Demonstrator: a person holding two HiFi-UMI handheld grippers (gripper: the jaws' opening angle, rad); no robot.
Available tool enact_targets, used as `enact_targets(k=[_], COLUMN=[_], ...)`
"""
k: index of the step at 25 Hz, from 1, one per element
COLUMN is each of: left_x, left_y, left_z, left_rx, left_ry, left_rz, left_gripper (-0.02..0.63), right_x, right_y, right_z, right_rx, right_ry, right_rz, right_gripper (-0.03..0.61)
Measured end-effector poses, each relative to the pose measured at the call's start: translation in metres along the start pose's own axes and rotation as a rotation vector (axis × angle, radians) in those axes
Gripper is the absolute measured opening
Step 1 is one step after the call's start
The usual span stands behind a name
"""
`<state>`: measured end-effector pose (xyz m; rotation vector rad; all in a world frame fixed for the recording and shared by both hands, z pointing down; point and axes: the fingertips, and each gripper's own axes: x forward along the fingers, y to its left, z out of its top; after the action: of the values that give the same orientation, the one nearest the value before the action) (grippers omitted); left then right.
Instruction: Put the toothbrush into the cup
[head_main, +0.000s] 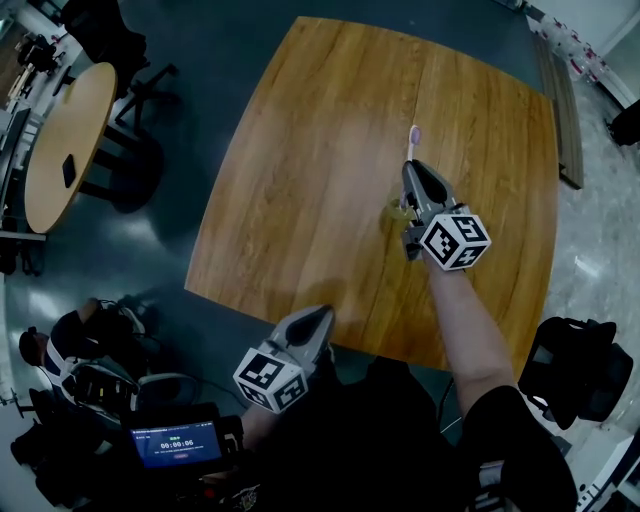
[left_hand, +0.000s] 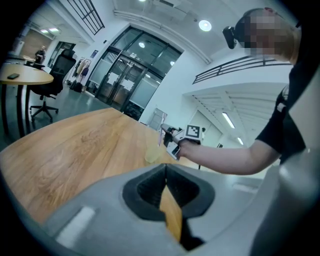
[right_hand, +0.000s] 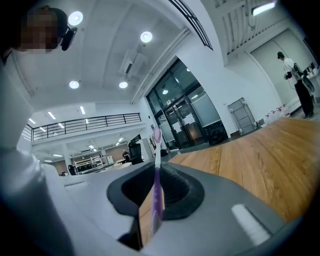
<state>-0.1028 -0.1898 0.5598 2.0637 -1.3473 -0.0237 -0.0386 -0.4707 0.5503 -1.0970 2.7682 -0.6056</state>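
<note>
**Left to right.** The left gripper hangs at the near edge of the counter, well apart from the work. Its fingers are pressed together with nothing between them. The cup, small, pale yellow and translucent, stands on the counter just beside the right gripper, on its left flank. The right gripper's fingers are clamped on the purple handle of the toothbrush, and its pink bristle head projects beyond the fingertips, away from the person.

**Step in hand (judged):** carrying the brush to the cup's mouth. It would be best to swing the brush upright and centre its lower end over the opening. The fingers should part only once that end is inside the rim. The cup looks light, so a sideways nudge could tip it, and the idle left gripper could steady it.
</note>
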Motion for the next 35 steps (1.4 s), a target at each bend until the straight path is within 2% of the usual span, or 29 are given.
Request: enact_targets(k=[10, 18, 25, 35], left_x=[-0.003, -0.005, 0.002, 0.002], left_y=[0.005, 0.005, 0.005, 0.002], left_z=[-0.003, -0.005, -0.005, -0.001], left_rx=[-0.015, -0.027, -0.025, -0.019], left_ry=[0.004, 0.013, 0.014, 0.006], left_rz=[0.015, 0.018, 0.015, -0.001], left_gripper=[0.0, 0.0, 0.0, 0.0], right_x=[0.004, 0.003, 0.0, -0.001], right_y=[0.011, 0.016, 0.016, 0.02], right_z=[-0.02, -0.03, -0.039, -0.054], right_rx=[-0.218, -0.269, -0.368, -0.493], right_ry=[0.088, 0.134, 0.181, 0.284], right_rz=[0.044, 0.062, 0.097, 0.122], right_gripper=[0.041, 0.043, 0.048, 0.096])
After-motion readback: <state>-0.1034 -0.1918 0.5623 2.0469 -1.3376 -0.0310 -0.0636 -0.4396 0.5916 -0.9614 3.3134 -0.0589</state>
